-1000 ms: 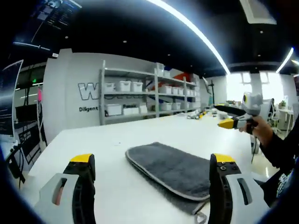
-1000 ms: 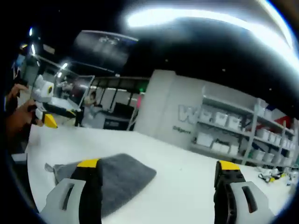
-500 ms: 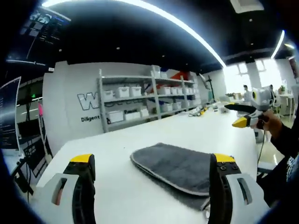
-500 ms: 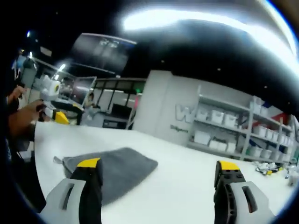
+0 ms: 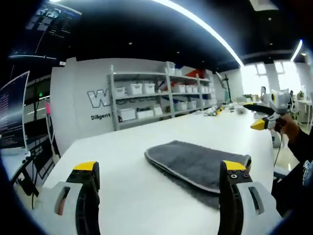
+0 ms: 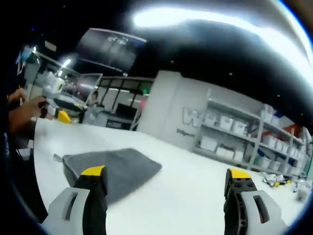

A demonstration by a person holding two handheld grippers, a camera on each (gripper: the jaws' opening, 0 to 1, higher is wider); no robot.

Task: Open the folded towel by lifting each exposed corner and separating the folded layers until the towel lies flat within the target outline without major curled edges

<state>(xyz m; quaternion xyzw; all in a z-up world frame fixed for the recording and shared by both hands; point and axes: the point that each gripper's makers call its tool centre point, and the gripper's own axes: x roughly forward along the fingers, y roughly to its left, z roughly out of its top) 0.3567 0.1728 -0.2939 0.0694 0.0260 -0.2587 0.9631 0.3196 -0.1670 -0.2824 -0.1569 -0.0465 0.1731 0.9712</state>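
A folded dark grey towel (image 5: 195, 164) lies on the white table (image 5: 122, 161), just ahead and to the right of my left gripper (image 5: 159, 169), whose jaws stand wide open and empty. In the right gripper view the same towel (image 6: 115, 169) lies ahead to the left of my right gripper (image 6: 166, 174), also open and empty. A small tag sticks out at the towel's near left corner (image 6: 57, 157). The right gripper (image 5: 264, 120), held in a hand, shows at the far right of the left gripper view, above the table. The left gripper (image 6: 56, 110) shows at the far left of the right gripper view.
Grey shelving (image 5: 161, 100) with white bins stands along the back wall with lettering. Dark monitors (image 6: 110, 49) hang at the far side. Small items (image 5: 215, 111) lie at the table's far end. Bare white table (image 6: 190, 181) stretches ahead of the right gripper.
Both views have shifted a little with the hands. The towel lies as before. Both grippers remain open, held above the table.
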